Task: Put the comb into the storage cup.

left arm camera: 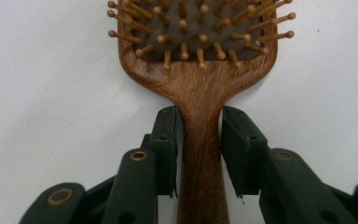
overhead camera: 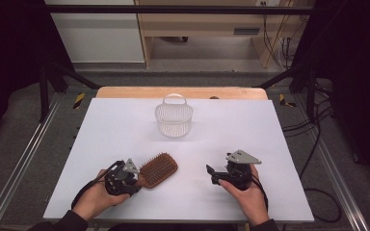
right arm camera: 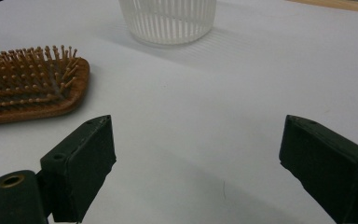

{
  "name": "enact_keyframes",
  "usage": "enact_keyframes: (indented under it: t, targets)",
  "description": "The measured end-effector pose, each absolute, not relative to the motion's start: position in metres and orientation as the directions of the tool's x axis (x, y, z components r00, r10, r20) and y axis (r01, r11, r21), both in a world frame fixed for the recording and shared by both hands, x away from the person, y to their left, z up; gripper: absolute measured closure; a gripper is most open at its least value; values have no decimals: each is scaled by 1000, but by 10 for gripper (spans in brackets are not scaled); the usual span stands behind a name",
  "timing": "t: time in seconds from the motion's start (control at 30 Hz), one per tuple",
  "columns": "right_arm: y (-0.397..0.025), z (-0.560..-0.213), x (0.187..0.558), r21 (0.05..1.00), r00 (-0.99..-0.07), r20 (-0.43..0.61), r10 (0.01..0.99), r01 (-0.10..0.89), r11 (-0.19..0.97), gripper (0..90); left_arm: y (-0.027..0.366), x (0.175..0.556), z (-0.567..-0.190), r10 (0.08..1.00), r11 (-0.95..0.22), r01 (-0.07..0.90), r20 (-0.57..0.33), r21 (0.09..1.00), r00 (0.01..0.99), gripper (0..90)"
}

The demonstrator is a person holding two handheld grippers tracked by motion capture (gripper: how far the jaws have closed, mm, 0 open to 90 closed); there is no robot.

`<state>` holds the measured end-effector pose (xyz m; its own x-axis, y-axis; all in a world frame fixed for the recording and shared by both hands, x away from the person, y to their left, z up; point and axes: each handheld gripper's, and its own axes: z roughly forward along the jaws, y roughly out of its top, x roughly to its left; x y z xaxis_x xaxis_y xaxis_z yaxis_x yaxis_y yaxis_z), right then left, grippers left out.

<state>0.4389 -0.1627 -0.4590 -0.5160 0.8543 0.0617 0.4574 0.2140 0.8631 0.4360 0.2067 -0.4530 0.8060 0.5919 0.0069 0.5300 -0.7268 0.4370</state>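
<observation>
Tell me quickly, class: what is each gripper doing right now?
Left gripper: closed on the handle of the brown wooden paddle hairbrush.
Right gripper: open, holding nothing, jaws wide apart above the white table.

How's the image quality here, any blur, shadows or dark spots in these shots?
High view: the white table is evenly lit and the surroundings fall dark. Left gripper view: the hairbrush handle is sharp, with a soft shadow beside it. Right gripper view: the right tool looks soft up close; the white basket casts a faint striped shadow.
</observation>
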Motion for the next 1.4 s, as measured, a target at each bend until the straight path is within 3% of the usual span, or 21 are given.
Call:
enact_keyframes:
  t: [0.6, 0.93, 1.4]
  targets:
    - [-161, -460, 439, 860, -524, 60, 850, 459, 222, 105, 206, 438, -453, 586, -733, 530, 1, 426, 810, 659]
    - [-160, -460, 439, 860, -523, 60, 850, 460, 223, 105, 205, 440, -453, 581, -739, 527, 2, 419, 814, 725]
    - [-163, -458, 438, 865, -518, 62, 853, 454, 214, 105, 210, 435, -453, 586, -707, 497, 24, 503, 810, 726]
